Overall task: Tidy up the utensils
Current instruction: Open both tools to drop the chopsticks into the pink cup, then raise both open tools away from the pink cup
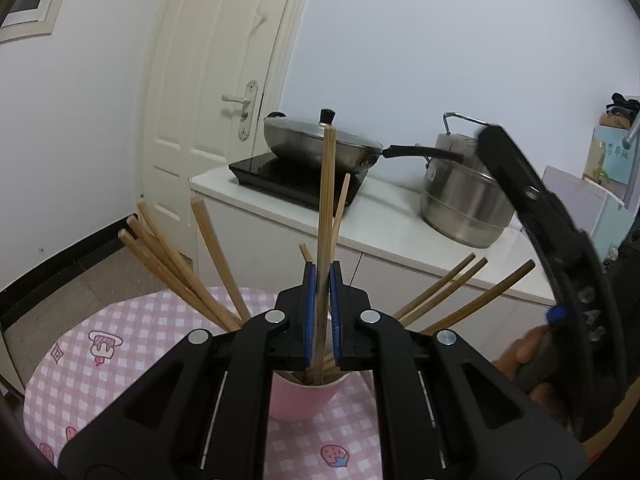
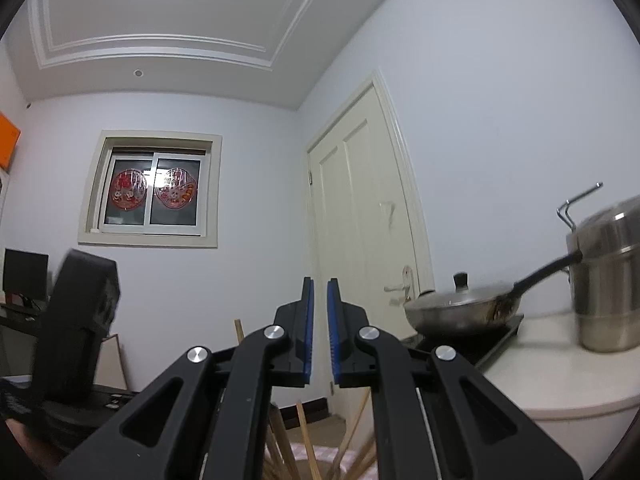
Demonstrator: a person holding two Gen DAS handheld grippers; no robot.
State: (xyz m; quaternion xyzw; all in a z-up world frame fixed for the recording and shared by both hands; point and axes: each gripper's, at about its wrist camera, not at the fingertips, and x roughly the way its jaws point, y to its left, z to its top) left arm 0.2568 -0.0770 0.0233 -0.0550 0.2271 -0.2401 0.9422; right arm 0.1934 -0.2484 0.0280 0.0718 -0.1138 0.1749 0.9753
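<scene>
Left wrist view: left gripper [image 1: 323, 276] pinches one upright chopstick [image 1: 327, 200], its lower end inside the pink cup [image 1: 304, 398] on the checked tablecloth [image 1: 120, 340]; other chopsticks [image 1: 168, 264] fan outward.
Advice: lower it straight, release only once seated.
Right wrist view: right gripper [image 2: 320, 292] pressed together, empty, aimed above the cup.

The left claw [image 1: 323, 276] is matt black plastic with shiny round metal pins and rough blue pads [image 1: 310, 312]. Between the pads stands a pale, dry wooden chopstick [image 1: 327, 200]. Just below the claw is a smooth pink plastic cup [image 1: 300, 400] on a soft checked cloth [image 1: 120, 344]. Far beyond the claw, a shiny metal pan [image 1: 320, 148] sits on glossy black glass, and a shiny steel pot [image 1: 460, 200] on a smooth white surface [image 1: 384, 216]. The right claw [image 2: 320, 292] is the same black plastic.
</scene>
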